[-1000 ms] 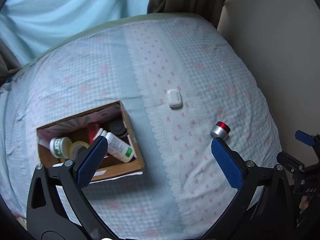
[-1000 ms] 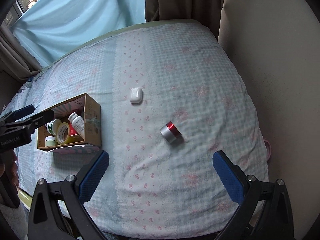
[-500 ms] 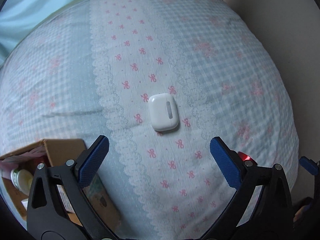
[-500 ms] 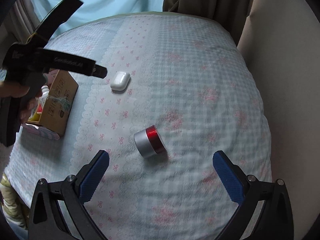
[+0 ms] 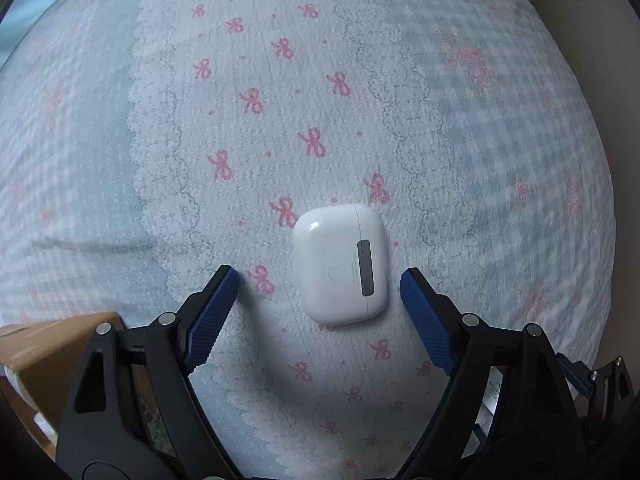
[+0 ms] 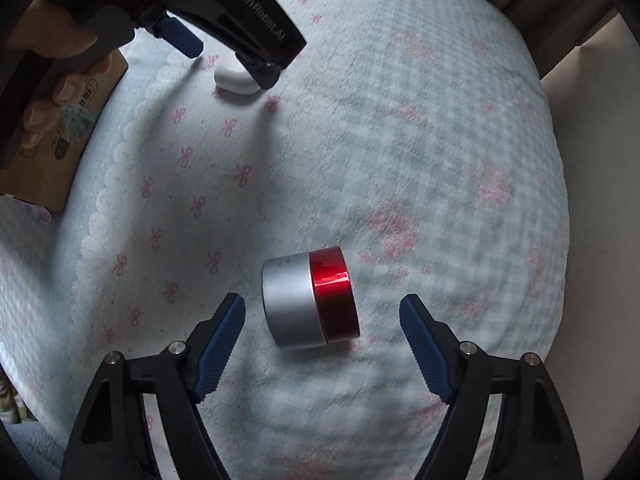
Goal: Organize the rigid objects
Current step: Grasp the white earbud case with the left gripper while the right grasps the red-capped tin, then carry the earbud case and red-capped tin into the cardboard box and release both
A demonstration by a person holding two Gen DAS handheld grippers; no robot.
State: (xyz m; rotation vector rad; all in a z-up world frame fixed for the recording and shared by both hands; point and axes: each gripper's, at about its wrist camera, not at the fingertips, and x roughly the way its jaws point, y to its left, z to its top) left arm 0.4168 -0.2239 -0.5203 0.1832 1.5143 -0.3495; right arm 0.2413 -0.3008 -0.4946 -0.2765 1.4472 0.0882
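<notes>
A white earbud case point(image 5: 340, 264) lies flat on the bedspread. My left gripper point(image 5: 318, 280) is open and low over it, with the case between the blue fingers, nearer the right one, not touching. The case also shows in the right wrist view point(image 6: 234, 78), partly hidden by the left gripper point(image 6: 224, 56). A silver and red round jar point(image 6: 310, 298) lies on its side. My right gripper point(image 6: 322, 312) is open, with the jar between its fingers, apart from both.
A cardboard box point(image 5: 48, 348) sits at the lower left of the left wrist view; it also shows at the left edge of the right wrist view point(image 6: 52, 128). A beige wall point(image 6: 592, 160) runs along the bed's right side.
Both grippers have moved down and forward. The left one has closed in over the earbud case, the right one over the jar. Both stay open.
</notes>
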